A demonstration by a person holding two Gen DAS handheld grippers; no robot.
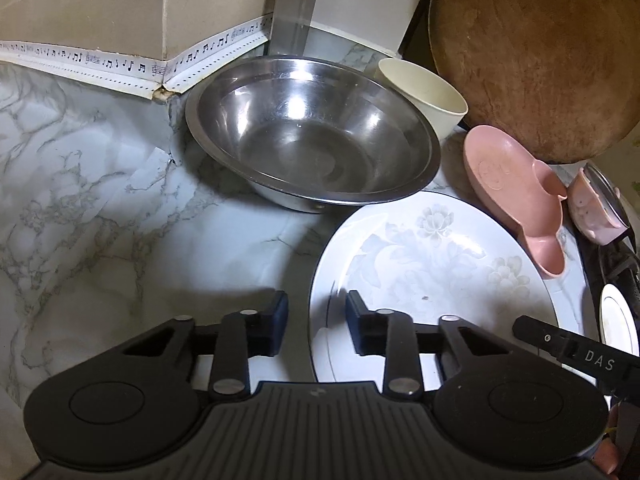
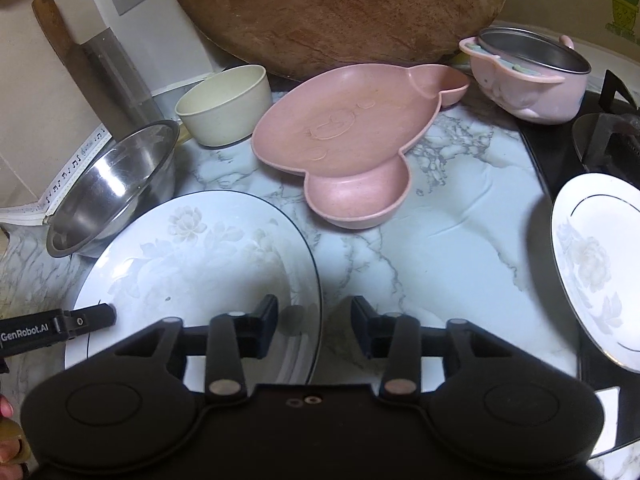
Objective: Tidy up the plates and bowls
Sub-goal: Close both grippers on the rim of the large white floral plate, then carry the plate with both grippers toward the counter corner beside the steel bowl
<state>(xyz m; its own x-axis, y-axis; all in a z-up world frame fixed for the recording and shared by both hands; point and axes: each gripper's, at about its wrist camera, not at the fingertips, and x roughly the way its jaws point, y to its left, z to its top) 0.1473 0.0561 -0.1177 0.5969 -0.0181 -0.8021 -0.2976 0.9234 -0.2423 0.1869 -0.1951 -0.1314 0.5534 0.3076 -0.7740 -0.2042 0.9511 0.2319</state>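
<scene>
A large white floral plate lies on the marble counter. My left gripper is open and straddles its left rim. My right gripper is open and straddles its right rim. A steel bowl sits behind the plate. A cream bowl, a pink bear-shaped dish and a pink bowl with a steel insert stand further back. A smaller white floral plate lies at the right.
A round wooden board leans on the wall behind the dishes. A cleaver leans at the left wall. A black stove borders the counter on the right. Marble counter extends to the left.
</scene>
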